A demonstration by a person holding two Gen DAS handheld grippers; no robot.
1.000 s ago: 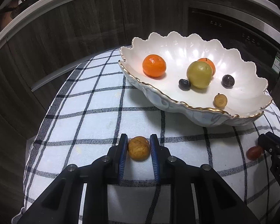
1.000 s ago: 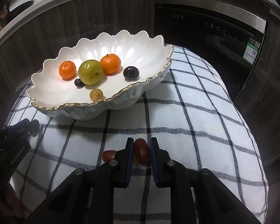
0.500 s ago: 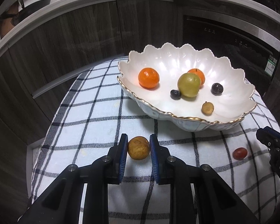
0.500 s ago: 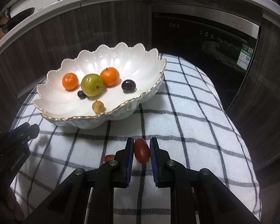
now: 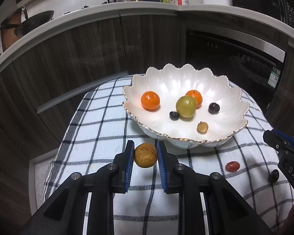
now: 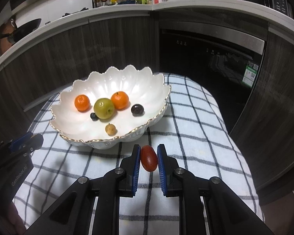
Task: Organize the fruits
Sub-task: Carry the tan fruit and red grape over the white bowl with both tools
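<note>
White porcelain with a gilt scalloped edge, the bowl [image 5: 186, 78] sits on the checked cloth [image 5: 99, 117] that covers the tabletop, and it already holds six pieces: two oranges [image 5: 150, 100], a green apple-like fruit [image 5: 186, 106], two dark plums or grapes [image 5: 214, 108], and a small tan fruit [image 5: 202, 127] near the front rim. By that count the sorting looks well past halfway.

Two more pieces are in hand. The left tool [image 5: 145, 156] is pinched on a round brown fruit [image 5: 145, 155], its blue pads pressed against both sides, and holds it above the cloth just in front of the bowl. The right tool [image 6: 148, 157] is clamped the same way on an oblong red fruit [image 6: 148, 158], also short of the rim on its own side.

What is left on the cloth, as far as the left wrist view shows: a small red grape-like fruit [image 5: 232, 166] and a dark one [image 5: 273, 175] beside the right tool's body. The right wrist view does not show either.

So the remaining work seems to be carrying both held fruits over the rim, releasing them without knocking the ones inside, then collecting those last two.
</note>
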